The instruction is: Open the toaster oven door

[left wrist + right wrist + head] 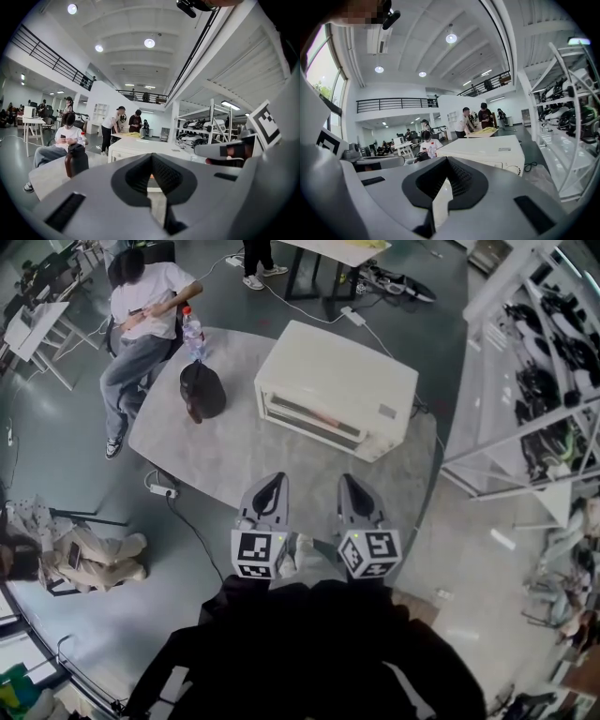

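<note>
A white toaster oven (337,390) stands on the grey table (216,460), its glass door facing me and closed. Both grippers hover side by side over the table's near edge, short of the oven and not touching it. My left gripper (274,486) is shut with nothing in it, and so is my right gripper (351,486). In the left gripper view the jaws (152,174) meet below the oven (136,147). The right gripper view has the shut jaws (446,180) in front of the oven (487,150).
A black bag (202,390) and a plastic bottle (192,334) sit at the table's far left. A seated person (141,310) is beyond them. A white shelf rack (525,381) stands to the right. A power strip (164,489) lies on the floor, left.
</note>
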Action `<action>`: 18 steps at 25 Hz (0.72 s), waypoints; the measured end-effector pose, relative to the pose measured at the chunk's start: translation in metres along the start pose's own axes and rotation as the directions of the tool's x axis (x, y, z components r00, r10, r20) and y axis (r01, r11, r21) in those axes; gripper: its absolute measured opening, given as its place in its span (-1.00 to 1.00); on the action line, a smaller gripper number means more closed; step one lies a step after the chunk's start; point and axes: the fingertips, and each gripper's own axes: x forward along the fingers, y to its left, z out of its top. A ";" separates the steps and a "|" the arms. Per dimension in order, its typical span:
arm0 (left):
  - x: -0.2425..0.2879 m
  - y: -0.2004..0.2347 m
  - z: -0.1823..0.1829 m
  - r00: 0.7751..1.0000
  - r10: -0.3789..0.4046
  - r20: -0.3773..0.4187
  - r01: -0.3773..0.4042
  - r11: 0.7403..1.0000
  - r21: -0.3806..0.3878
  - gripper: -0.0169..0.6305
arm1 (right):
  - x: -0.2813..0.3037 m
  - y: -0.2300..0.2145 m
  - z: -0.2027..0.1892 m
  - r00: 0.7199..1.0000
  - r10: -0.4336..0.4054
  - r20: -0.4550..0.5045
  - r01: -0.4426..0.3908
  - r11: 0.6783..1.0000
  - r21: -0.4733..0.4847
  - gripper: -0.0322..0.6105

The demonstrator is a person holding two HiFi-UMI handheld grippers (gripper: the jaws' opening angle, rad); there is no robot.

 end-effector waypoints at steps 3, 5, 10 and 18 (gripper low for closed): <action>0.014 0.002 0.001 1.000 -0.002 -0.015 0.002 1.000 -0.010 -0.94 | 0.009 -0.008 0.002 1.000 0.001 0.001 -0.001 1.000 0.004 -0.89; 0.023 0.003 0.003 1.000 0.001 -0.021 -0.001 1.000 -0.007 -0.94 | 0.015 -0.015 0.002 1.000 0.001 0.001 -0.001 1.000 0.013 -0.89; 0.049 0.005 0.008 0.999 0.007 -0.031 -0.006 1.000 0.010 -0.94 | 0.032 -0.036 0.000 1.000 -0.010 -0.006 0.010 0.999 0.042 -0.89; 0.078 0.020 0.013 0.999 0.021 -0.046 -0.019 0.999 0.036 -0.94 | 0.059 -0.050 -0.003 0.999 -0.020 -0.044 0.022 0.998 0.055 -0.89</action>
